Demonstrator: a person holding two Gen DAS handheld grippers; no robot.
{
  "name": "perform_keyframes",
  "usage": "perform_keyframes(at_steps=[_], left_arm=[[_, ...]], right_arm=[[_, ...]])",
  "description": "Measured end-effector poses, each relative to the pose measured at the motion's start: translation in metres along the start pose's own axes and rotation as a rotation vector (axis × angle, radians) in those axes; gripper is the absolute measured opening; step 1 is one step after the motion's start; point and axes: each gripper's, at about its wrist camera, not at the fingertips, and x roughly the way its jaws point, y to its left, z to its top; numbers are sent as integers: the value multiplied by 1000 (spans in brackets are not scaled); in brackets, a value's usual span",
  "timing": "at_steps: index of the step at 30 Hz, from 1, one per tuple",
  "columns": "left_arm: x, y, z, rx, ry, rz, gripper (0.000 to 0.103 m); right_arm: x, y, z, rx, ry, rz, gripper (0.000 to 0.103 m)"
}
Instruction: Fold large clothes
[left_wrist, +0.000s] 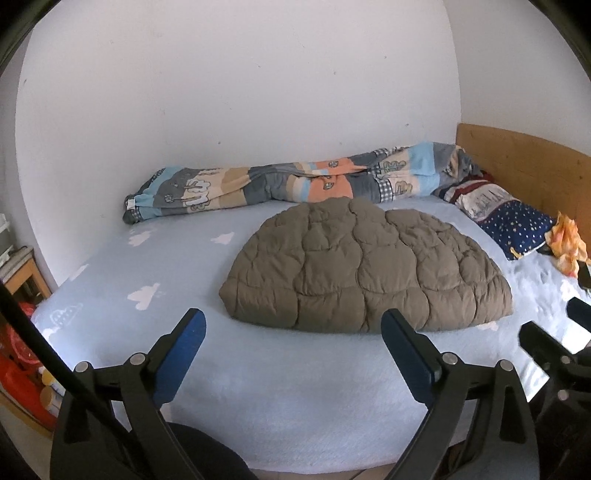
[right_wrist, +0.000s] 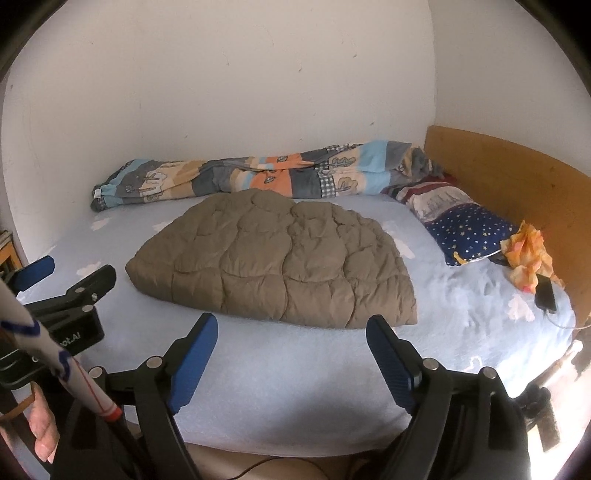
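You are holding both tools back at the near edge of the pale blue cloud-print bed (left_wrist: 258, 406), and neither is touching cloth. The left gripper (left_wrist: 293, 325) is showing its blue-padded fingers (left_wrist: 184, 354) spread wide apart with nothing between them; the right gripper (right_wrist: 291, 328) is standing the same way, fingers apart and empty.

The olive-brown quilted puffer garment (left_wrist: 365, 266) is lying in the middle of the bed, bundled into a rounded half-dome with a straight hem facing you. It looks either already folded over once or not yet spread; you cannot tell sleeves or collar from here. So the step in hand appears to be the approach before a first grasp. The next move likely calls for bringing each gripper to one near corner of that hem and pinching through thick, springy padding.

Behind the garment, the multicoloured patchwork duvet (left_wrist: 295, 181) is bunched along the white wall (left_wrist: 240, 92), nearly touching its far edge, so room for folding away from you is tight. The star-print navy pillow (right_wrist: 469, 229), the crumpled orange cloth (right_wrist: 528, 251) and the black phone (right_wrist: 546, 295) are crowding the right side. Open sheet is lying to the left and in front.
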Motion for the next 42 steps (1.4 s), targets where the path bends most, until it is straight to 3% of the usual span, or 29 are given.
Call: perform_keyframes(at_steps=[6,11,17,22,42], left_arm=[[10,-3,2,22,55,25,96],[0,-4,10,60,24,123,96],[-13,0,26,38,-1,164,96],[-12,-4,28,34,11,147,96],[2,-9,14,52,89,129,96]], right_arm=[[0,5,5,-18,7,-23,94],[4,6,14,-8,15,-19,94],[-16,11,28,-24,-58,-13,95],[-28,12,29,-50,-100,-31,96],[-16,14,21,-51,-59,-18,96]])
